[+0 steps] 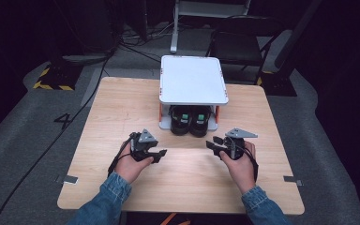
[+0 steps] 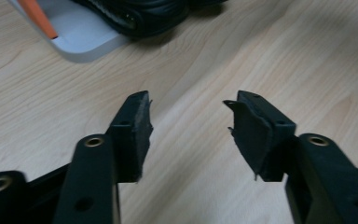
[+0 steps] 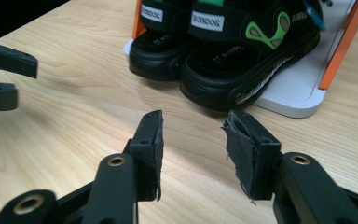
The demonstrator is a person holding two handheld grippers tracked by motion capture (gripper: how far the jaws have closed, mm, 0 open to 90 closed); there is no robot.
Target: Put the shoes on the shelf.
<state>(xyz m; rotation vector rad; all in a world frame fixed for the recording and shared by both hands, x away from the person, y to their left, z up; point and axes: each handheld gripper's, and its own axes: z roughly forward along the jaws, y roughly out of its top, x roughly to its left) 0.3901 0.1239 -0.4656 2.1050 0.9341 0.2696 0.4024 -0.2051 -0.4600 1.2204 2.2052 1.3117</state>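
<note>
Left gripper [image 1: 158,153]: held in the person's left hand [image 1: 130,164] at about 8 o'clock on the counter [image 1: 122,108]; its jaws stand spread, with only bare wood between them – seen close in the left gripper view [image 2: 186,116].
Right gripper [image 1: 214,142]: held in the right hand [image 1: 240,164] at about 4 o'clock; jaws spread and pinching nothing, aimed toward the sandals in the right gripper view [image 3: 192,126].
Sandals [image 1: 190,120]: a black pair with green trim and white strap labels, side by side on the bottom shelf of the rack, at about 12 o'clock from the two grippers; their ends stick out past the shelf's front edge toward the person.
Rack [image 1: 193,79]: a small two-level stand with white shelves and orange posts, at the far middle of the counter – its top shelf is bare.
Gap: both grippers sit near the sandals but apart from them, one to each side, jaws pointing inward toward each other.
</note>
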